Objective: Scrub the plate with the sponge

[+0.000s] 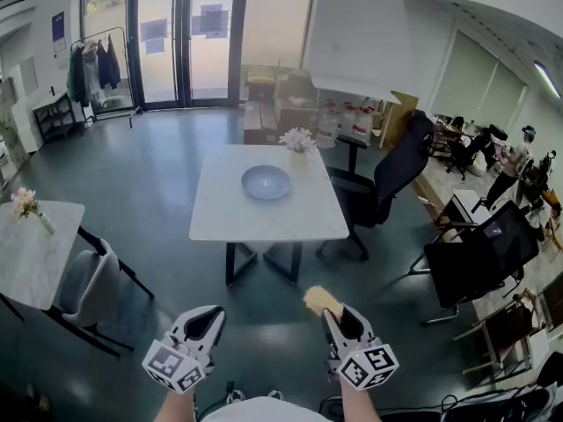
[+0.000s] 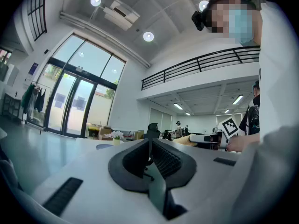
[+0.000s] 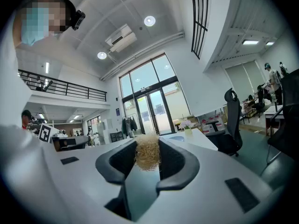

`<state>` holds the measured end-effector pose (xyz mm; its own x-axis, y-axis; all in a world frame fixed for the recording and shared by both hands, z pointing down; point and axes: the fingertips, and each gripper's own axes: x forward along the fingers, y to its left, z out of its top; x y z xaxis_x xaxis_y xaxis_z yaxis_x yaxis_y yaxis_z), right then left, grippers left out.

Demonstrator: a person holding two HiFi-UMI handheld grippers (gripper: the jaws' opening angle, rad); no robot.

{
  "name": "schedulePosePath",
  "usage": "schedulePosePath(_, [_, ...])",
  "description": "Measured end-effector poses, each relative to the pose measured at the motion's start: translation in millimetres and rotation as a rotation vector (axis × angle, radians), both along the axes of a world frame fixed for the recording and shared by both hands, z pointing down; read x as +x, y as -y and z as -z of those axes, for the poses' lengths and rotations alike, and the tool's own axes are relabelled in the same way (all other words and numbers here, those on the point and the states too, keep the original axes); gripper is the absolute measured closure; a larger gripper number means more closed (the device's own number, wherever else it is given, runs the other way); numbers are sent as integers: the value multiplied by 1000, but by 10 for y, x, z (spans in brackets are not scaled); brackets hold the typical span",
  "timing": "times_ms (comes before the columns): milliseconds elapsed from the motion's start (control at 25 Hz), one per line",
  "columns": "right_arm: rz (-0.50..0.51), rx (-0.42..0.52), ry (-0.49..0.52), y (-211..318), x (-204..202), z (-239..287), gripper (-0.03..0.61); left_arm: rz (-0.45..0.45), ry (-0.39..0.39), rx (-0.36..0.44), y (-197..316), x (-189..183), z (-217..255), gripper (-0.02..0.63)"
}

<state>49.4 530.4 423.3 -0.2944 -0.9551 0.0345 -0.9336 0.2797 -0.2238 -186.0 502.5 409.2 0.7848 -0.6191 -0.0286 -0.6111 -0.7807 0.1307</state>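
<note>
Right tongs (image 1: 337, 316) clamp the fibrous sponge (image 1: 321, 301) at frame bottom, left tongs (image 1: 208, 321) shut empty, blue-grey plate (image 1: 266, 182) sits mid-frame on the white table (image 1: 264, 222), well apart; unpinned plate may skid under scrubbing, or the shallow-held sponge slip out.

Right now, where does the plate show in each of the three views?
Head view: plate, centre of the picture, on the white table.
Left gripper view: plate, a sliver left of centre, left of the flower vase.
Right gripper view: plate, a sliver right of the sponge, beside the flower vase.
Shared landmark: the flower vase, in all three.
</note>
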Motion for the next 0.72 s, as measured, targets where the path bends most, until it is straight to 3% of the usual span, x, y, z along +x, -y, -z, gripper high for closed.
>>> schedulePosePath(720, [32,23,47,-54,187,-90,428,36,-20,-24,-85,156,-134,571])
